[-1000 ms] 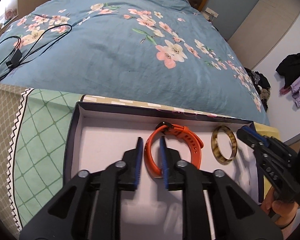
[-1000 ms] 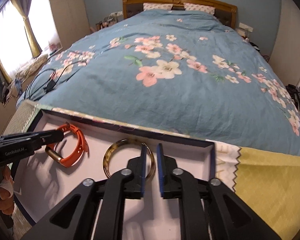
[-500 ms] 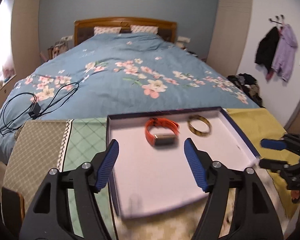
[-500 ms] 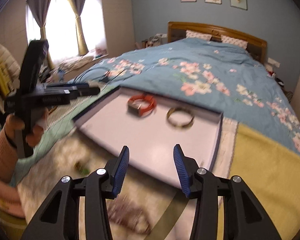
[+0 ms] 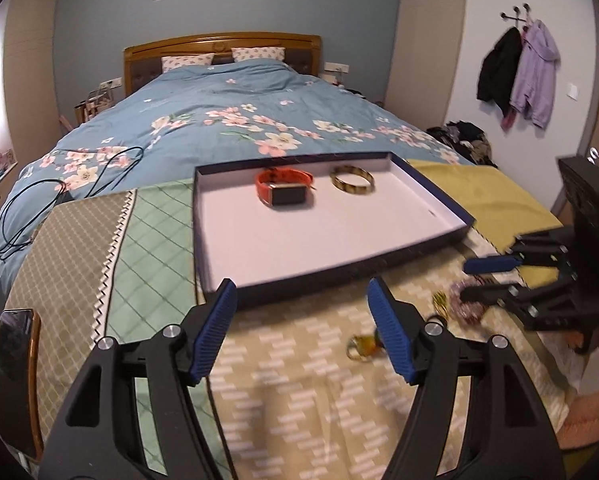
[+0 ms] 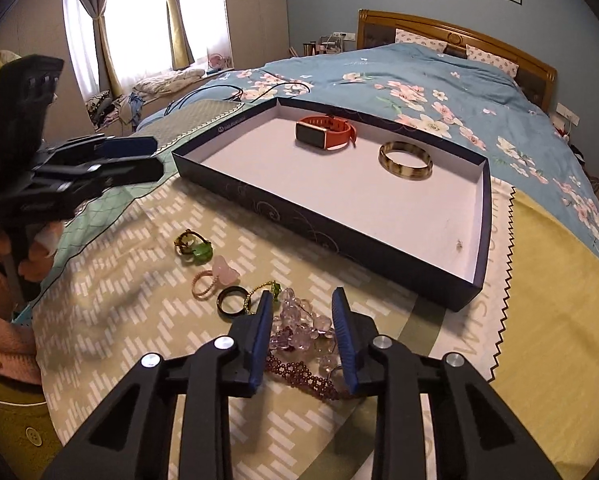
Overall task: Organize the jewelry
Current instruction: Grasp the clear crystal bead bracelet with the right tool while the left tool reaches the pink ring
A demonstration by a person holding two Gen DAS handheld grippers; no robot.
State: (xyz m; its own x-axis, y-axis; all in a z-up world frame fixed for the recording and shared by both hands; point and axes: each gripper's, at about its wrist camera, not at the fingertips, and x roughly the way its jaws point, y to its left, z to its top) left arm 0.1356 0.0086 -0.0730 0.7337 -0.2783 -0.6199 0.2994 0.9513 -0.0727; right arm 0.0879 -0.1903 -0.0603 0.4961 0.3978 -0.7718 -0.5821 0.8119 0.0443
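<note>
Fetching next piece: right tool (image 6: 301, 334) jaws just been closing, straddling clear bead bracelet (image 6: 299, 326) on bed blanket, pads not yet pressing; left tool (image 5: 301, 330) released wide, empty, hovering over blanket near green ring (image 6: 193, 248). Orange watch (image 6: 327, 132) and tortoiseshell bangle (image 6: 405, 160) already in box lid tray (image 6: 323, 236). Next likely needs clean pinch on beads, with dark bead strand (image 6: 299, 372), gold ring (image 6: 255, 300) and black ring (image 6: 231, 300) crowding.

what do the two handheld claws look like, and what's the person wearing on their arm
Both the left claw and the right claw are matte black plastic with ribbed blue pads, silver pivot screws and cut-out arms. The hand carrying the left claw wears a pink knit sleeve.
</note>
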